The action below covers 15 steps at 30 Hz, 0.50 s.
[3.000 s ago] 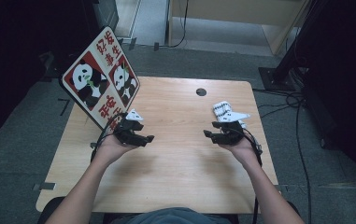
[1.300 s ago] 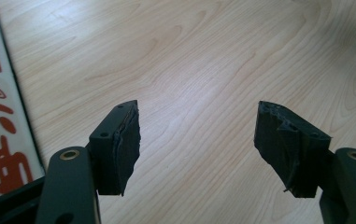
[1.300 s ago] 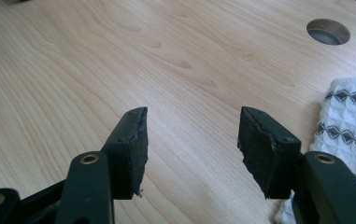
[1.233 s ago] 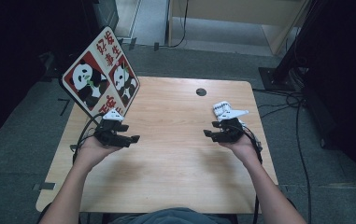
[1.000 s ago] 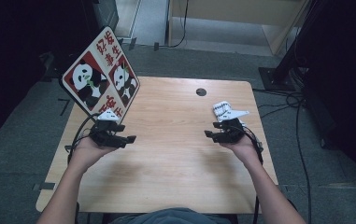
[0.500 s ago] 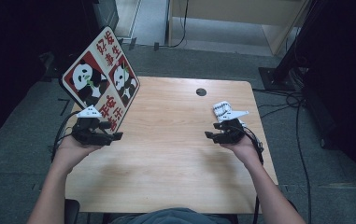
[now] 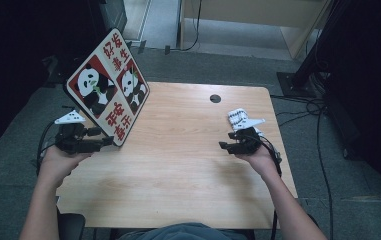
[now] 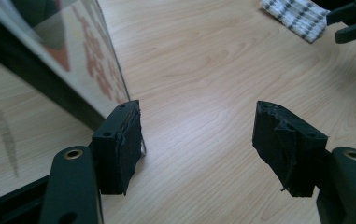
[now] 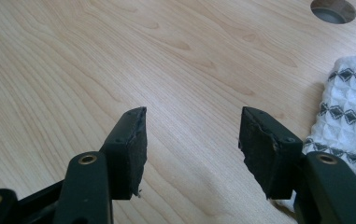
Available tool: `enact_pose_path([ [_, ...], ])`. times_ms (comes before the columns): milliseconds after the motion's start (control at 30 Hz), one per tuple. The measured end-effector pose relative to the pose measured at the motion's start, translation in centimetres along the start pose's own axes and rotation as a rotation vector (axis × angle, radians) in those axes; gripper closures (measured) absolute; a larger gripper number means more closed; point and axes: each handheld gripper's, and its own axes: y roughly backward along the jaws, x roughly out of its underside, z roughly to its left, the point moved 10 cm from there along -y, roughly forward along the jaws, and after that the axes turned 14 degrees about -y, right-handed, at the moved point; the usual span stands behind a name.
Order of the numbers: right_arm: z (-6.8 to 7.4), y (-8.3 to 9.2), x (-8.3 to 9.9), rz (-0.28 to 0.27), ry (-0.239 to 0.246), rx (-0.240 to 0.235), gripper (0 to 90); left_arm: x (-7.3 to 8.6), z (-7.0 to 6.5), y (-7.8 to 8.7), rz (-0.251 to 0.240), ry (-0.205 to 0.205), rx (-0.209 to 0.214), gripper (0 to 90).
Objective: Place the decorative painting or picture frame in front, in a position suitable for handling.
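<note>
A board with two pandas and red characters stands tilted at the table's left edge. Its lower edge runs just past the left jaw in the left gripper view. My left gripper is open beside the board's lower corner and holds nothing. A white patterned cloth lies folded at the right of the wooden table. My right gripper hovers open just in front of it, its jaws apart over bare wood, with the cloth beside the right jaw.
A round cable hole sits near the table's far edge, also seen as the hole in the right gripper view. Cables trail on the floor at the right. The other gripper shows far off by the cloth.
My left gripper has moved left, from the table's middle-left out to its left edge beside the board's lower corner. The right gripper and cloth have stayed put.
</note>
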Motion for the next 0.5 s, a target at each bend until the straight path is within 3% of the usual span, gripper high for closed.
enact_pose_path([
  [100, 0.0, 0.0, 0.1, 0.006, -0.002, 0.0, 42.9, 0.3, 0.4, 0.5, -0.011, 0.033, 0.013, 32.9],
  [133, 0.0, -0.1, 0.1, 0.005, -0.002, -0.001, 42.9, 0.7, 0.9, 0.8, -0.004, 0.044, 0.0, 32.9],
  [267, 0.0, -0.2, 0.0, 0.003, -0.002, -0.001, 42.9, 1.2, 1.6, 1.1, 0.006, 0.05, -0.015, 33.1],
  [333, -0.1, -0.1, -0.1, -0.005, 0.0, -0.001, 42.9, 1.7, 2.5, 1.5, 0.023, 0.057, -0.046, 33.2],
  [500, 0.0, 0.0, -0.1, -0.004, 0.0, -0.003, 43.0, 1.7, 3.3, 1.8, 0.012, 0.075, -0.038, 32.9],
])
